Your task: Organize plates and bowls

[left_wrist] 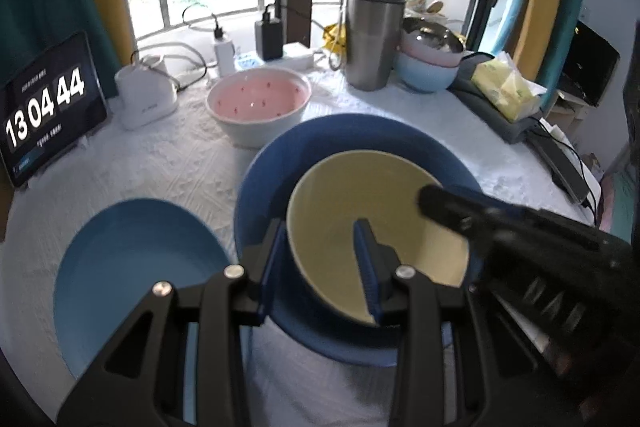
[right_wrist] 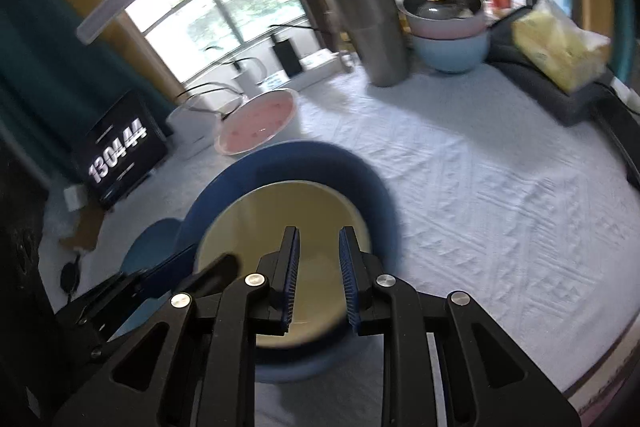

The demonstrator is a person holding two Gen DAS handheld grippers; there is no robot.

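Two grippers work over one nested pair of dishes on the white tablecloth (left_wrist: 132,163). At far left a tablet clock (left_wrist: 44,107) stands propped, with a light blue plate (left_wrist: 132,275) lying flat near the table's front edge. Right of it, the left gripper (left_wrist: 320,267) reaches forward and downward, its jaws apart and straddling the near-left rim of the yellow bowl (left_wrist: 360,203): one pad outside the wall, one inside. Whether the pads touch the rim cannot be told. The yellow bowl sits upright, mouth up, inside the dark blue bowl (left_wrist: 280,163), which rests on the cloth just in front of a pink bowl (left_wrist: 259,98). The right gripper (right_wrist: 318,275) hangs over the yellow bowl's interior, tilted downward, jaws apart and empty. Further right stand a steel tumbler (left_wrist: 370,39) and stacked bowls (left_wrist: 428,67).
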